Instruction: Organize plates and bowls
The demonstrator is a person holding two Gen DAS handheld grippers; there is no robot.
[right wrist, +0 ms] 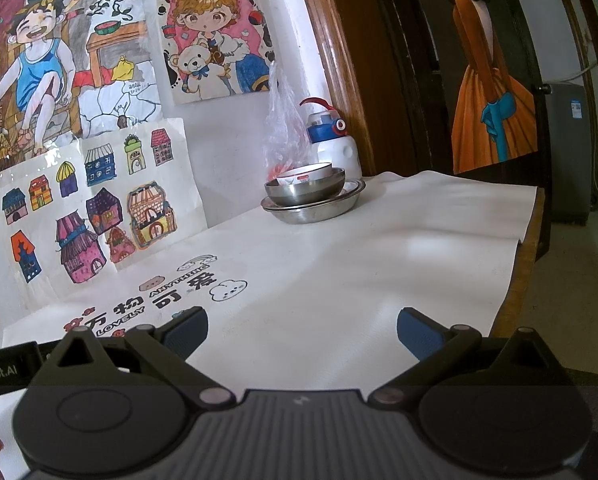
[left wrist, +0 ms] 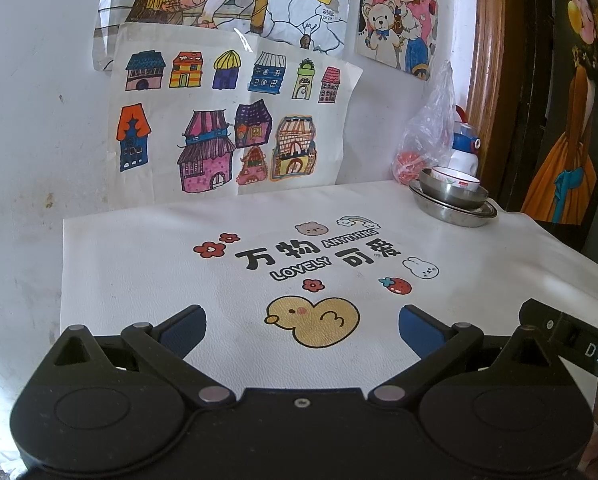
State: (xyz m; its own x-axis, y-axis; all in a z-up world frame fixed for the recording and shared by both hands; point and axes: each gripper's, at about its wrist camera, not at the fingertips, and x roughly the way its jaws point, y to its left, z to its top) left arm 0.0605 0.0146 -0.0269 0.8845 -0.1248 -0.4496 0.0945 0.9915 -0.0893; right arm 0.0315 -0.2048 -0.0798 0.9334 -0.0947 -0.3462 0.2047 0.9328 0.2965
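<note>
At the table's far right corner stands one stack. A small white bowl point(left wrist: 457, 179) point(right wrist: 305, 174) sits inside a steel bowl point(left wrist: 451, 194) point(right wrist: 305, 191), which rests on steel plates point(left wrist: 455, 213) point(right wrist: 313, 210). My left gripper point(left wrist: 302, 326) hovers open over the near middle of the table, above a printed duck, with nothing between its blue pads. My right gripper point(right wrist: 302, 330) is also open and holds nothing, low over the near part of the cloth, well short of the stack.
A white printed cloth point(left wrist: 139, 264) point(right wrist: 339, 272) covers the table. Behind the stack stand a plastic bag point(left wrist: 431, 136) point(right wrist: 281, 132) and a white and blue bottle point(left wrist: 465, 148) point(right wrist: 335, 140). Drawings hang on the wall; a wooden door frame point(right wrist: 339, 60) rises at right.
</note>
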